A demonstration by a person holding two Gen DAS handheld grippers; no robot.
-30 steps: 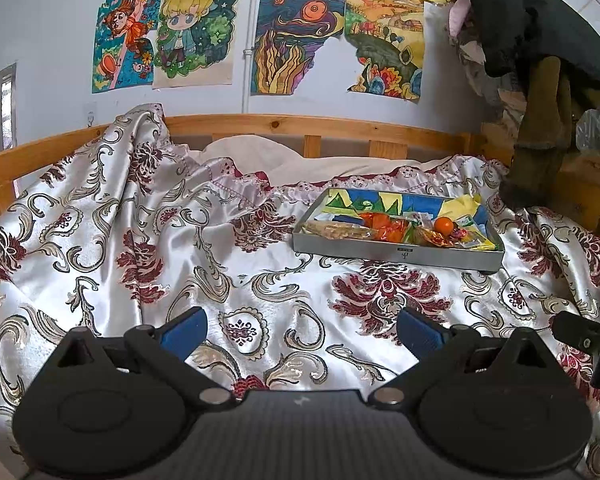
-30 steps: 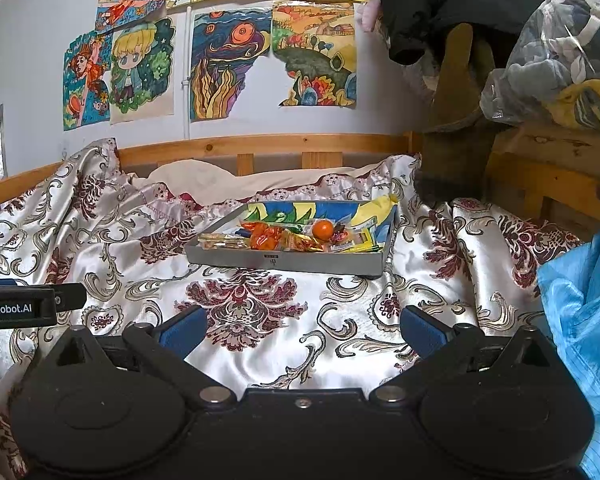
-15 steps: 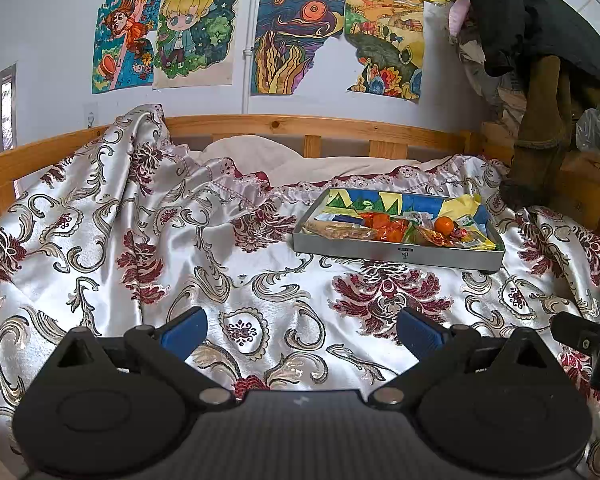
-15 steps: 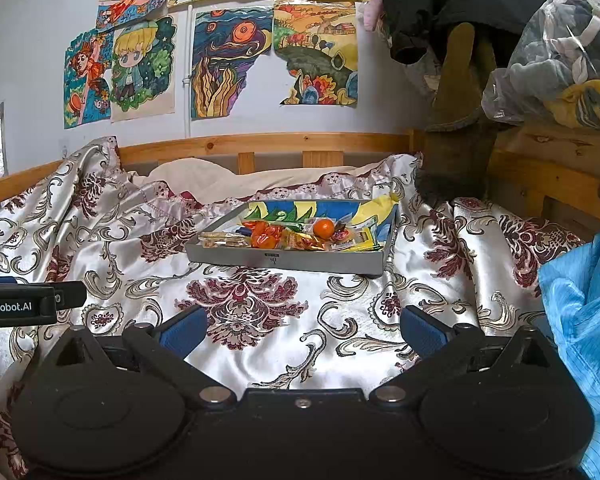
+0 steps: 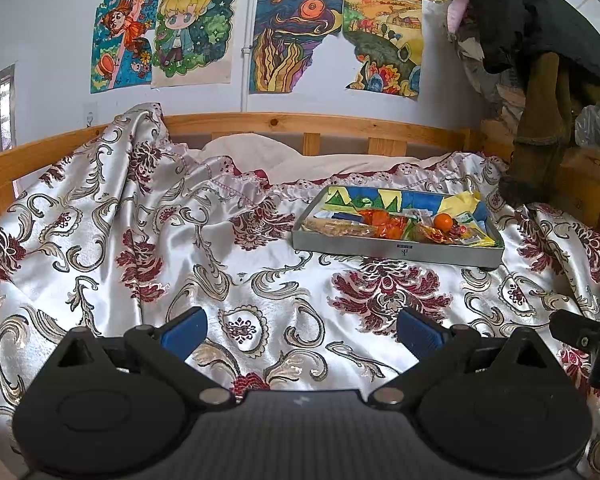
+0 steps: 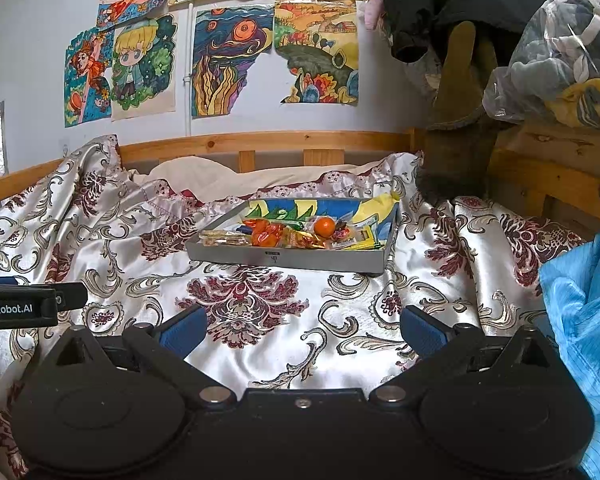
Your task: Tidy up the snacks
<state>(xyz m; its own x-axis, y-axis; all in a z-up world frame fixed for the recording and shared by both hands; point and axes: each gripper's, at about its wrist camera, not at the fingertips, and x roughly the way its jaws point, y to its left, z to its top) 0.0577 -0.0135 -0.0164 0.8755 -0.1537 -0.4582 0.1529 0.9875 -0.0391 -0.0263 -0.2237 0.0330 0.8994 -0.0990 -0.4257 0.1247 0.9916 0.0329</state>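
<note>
Left wrist view: the left hand-held gripper point(image 5: 300, 326) is held spread and empty; so is the right hand-held gripper point(image 6: 302, 326). Ahead on the bed, well apart, the snack tray point(image 5: 396, 249) is seen already filled; judged near finished, any next reach forward.

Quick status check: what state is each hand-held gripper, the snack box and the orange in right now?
Left hand-held gripper: open, empty, above the bedspread.
Right hand-held gripper: open, empty.
Snack box: lidless, resting on the bedspread, holding snacks.
Orange: inside the box, on wrapped snacks.
</note>
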